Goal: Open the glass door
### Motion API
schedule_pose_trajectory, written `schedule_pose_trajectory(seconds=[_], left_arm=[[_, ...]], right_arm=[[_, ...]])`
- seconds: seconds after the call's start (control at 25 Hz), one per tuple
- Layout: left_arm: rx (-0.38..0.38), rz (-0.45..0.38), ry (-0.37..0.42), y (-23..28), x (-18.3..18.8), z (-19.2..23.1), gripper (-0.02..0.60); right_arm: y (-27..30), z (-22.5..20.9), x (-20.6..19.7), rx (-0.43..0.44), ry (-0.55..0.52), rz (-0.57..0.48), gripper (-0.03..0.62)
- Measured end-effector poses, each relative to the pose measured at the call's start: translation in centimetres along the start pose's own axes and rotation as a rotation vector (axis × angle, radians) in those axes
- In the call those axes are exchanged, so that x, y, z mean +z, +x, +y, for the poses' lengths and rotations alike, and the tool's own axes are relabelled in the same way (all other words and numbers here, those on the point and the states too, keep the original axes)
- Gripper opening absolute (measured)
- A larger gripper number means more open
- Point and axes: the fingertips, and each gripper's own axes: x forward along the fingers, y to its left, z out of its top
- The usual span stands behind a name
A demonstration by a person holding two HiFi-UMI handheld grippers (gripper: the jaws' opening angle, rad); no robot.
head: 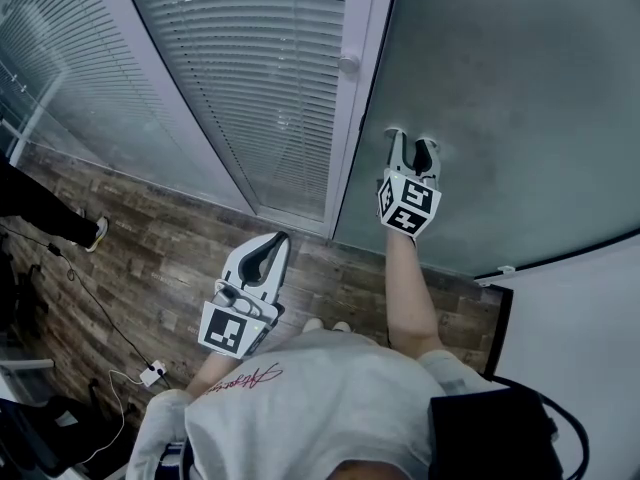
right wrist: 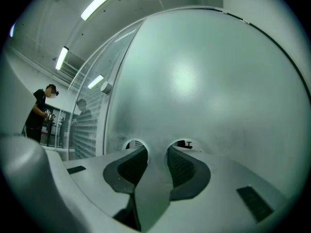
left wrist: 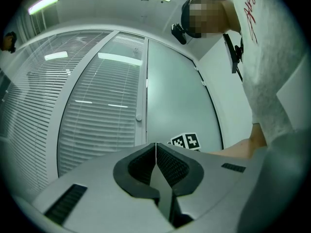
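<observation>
Right gripper (head: 412,141) spread, nothing between its jaws, tips at the frosted glass door (head: 510,88), just right of the knob (head: 348,64). Left gripper (head: 272,244) pressed together, empty, nearer. Likely the push step; next calls for steady forward pressure.

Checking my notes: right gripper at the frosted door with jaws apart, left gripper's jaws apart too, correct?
No, the left gripper has its jaws together, as the left gripper view shows. The right gripper is at the frosted door, jaws apart.
</observation>
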Motion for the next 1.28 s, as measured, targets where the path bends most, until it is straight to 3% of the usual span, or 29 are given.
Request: schedule_pose_trajectory(seconds=[0.6, 1.04, 1.28], left_arm=[[-0.09, 0.006, -0.017, -0.6, -0.6, 0.1, 0.018], [-0.195, -0.036, -0.022, -0.7, -0.2, -2.0, 0.018], [-0.218, -0.009, -0.006, -1.1, -0.2, -3.1, 0.018]], right_arm=[[-2.9, 0.8, 0.6, 0.003, 0.001, -0.024, 0.135], [-6.3, 1.8, 1.1, 0.034, 0.004, -0.047, 0.135], [-8.4, 2.3, 1.5, 0.056, 0.005, -0.062, 0.135]])
